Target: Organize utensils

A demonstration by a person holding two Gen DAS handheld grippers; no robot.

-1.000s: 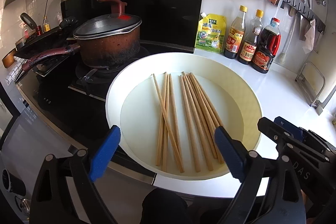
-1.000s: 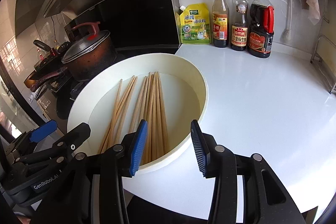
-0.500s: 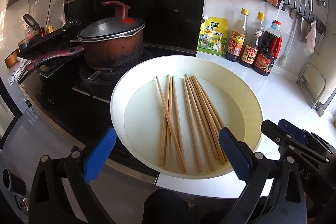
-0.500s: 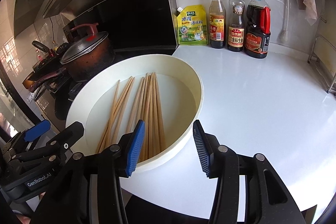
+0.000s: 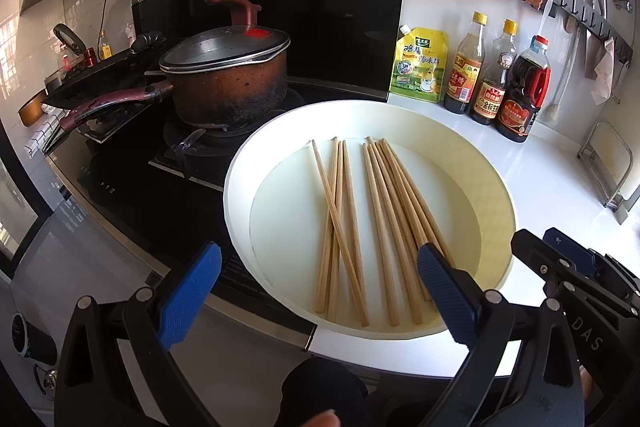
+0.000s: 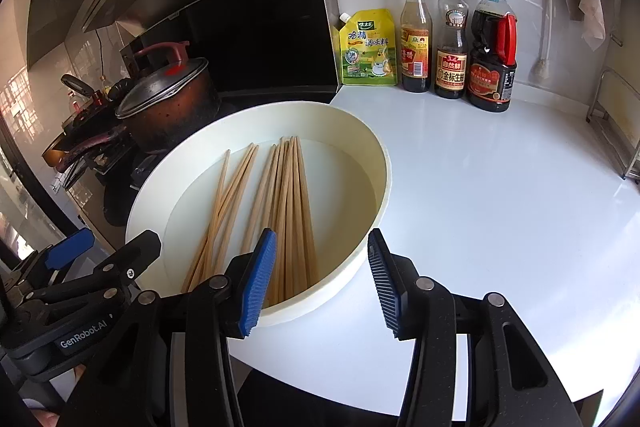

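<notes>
Left wrist view first: we look down at a round cream basin [image 5: 240, 211] sitting on the white counter [image 5: 560, 187], and we use that basin as our landmark. Inside it, flat on the bottom, lie the wooden chopsticks [image 5: 384, 223], loosely fanned in two groups; in the group nearer the stove side, one stick crosses diagonally over the others. Our left gripper [image 5: 318, 293] hovers just in front of the basin's near rim, its blue pads [image 5: 190, 293] spread wide after having just been opening, with nothing caught between them. Beside the basin, on the stove, stands a scorched brown pot [image 5: 228, 87] under a glass lid. Behind the basin, against the wall, we see a yellow seasoning pouch [image 5: 420, 65] and three dark sauce bottles [image 5: 492, 83].

From the right wrist view, our right gripper [image 6: 320, 279] hangs over the basin's [image 6: 380, 195] near edge on the counter [image 6: 500, 207] side, jaws parted about halfway and gripping nothing. The chopsticks [image 6: 288, 211] run away from it, toward the basin's far wall. How many sticks there are we cannot say for sure, since their near ends are hidden behind the gripper pad [image 6: 256, 283]. The left gripper [image 6: 84, 267] shows just beside the basin's stove-side rim.
</notes>
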